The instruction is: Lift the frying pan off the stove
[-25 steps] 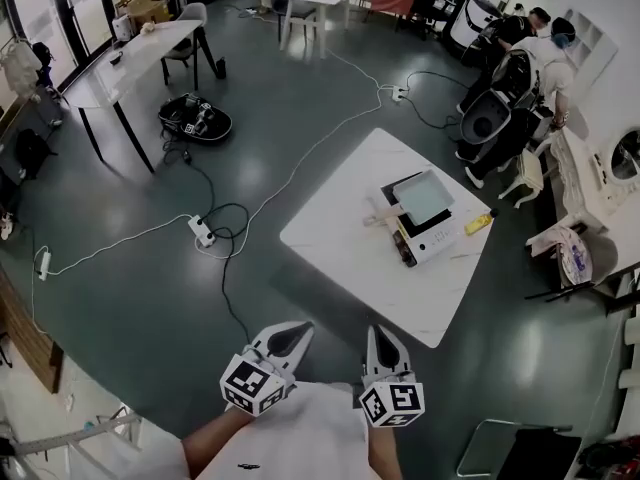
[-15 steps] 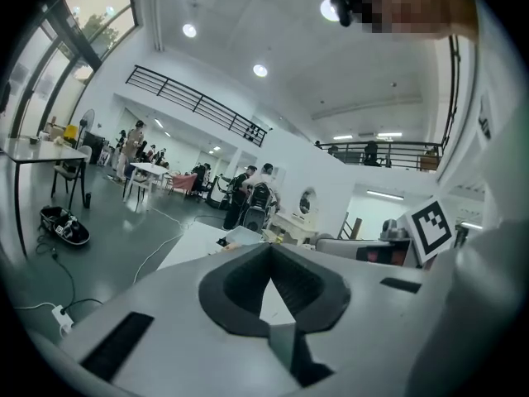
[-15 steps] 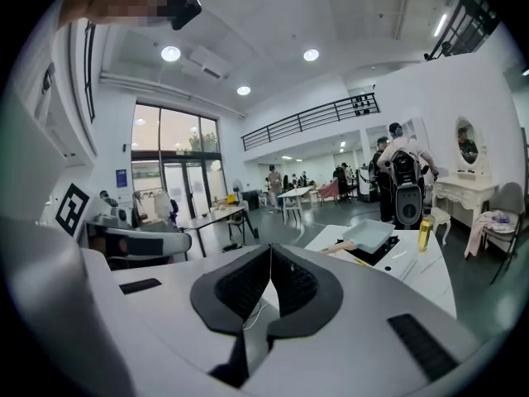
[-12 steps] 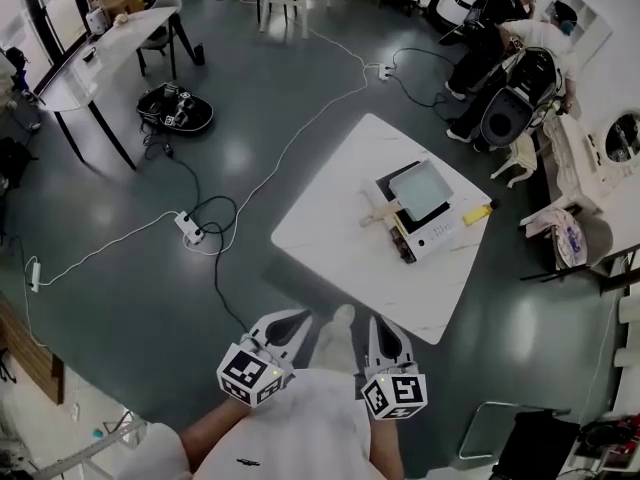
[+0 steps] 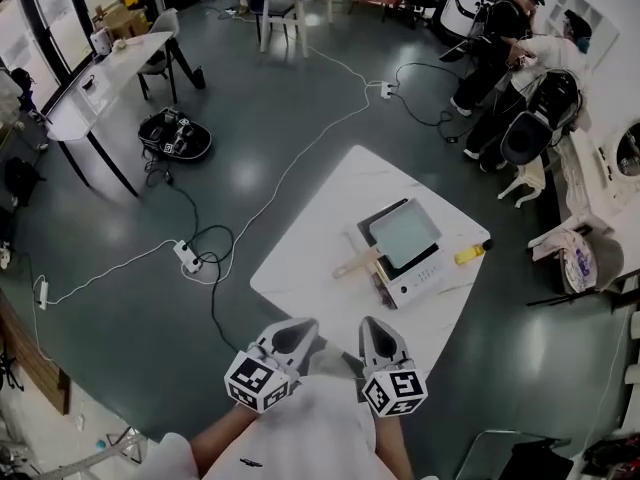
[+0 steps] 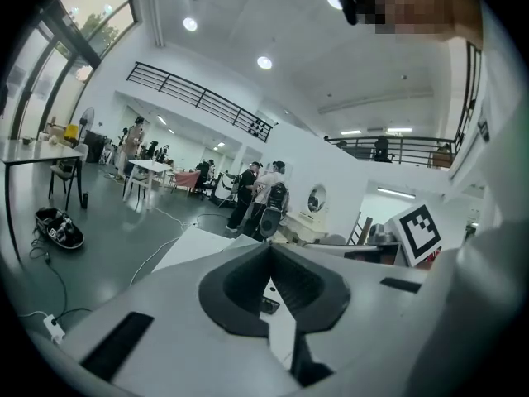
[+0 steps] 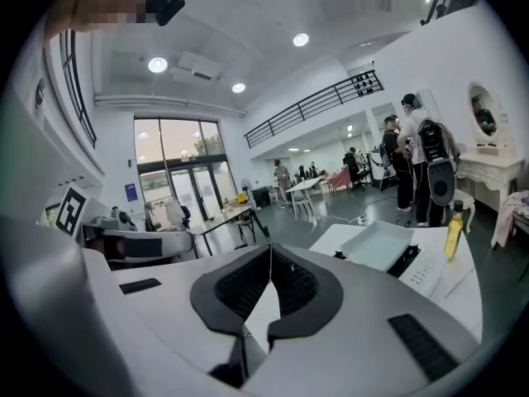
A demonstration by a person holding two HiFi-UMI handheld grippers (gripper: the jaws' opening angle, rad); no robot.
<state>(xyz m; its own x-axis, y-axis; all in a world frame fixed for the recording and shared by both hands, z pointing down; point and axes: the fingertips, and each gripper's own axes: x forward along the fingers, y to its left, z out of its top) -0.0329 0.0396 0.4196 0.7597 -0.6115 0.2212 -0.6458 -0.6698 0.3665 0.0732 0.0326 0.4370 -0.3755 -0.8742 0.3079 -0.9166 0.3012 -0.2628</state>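
- Both jaw pairs seen shut, nothing gripped: left gripper and right gripper, at table near edge.
- Pan set on stove; handle pointed lower-left, toward grippers.
- Bare tabletop left of handle.

Head view steeply down from high; gripper views low, near-level; white table shared.

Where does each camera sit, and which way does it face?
Head view: on the person's head, steeply down at the table with the frying pan; left gripper and right gripper show.
Left gripper view: on the left gripper, along its shut jaws across the room; the right gripper's marker cube shows.
Right gripper view: on the right gripper, along its shut jaws toward the frying pan.
Shared: head and right gripper views show the frying pan.
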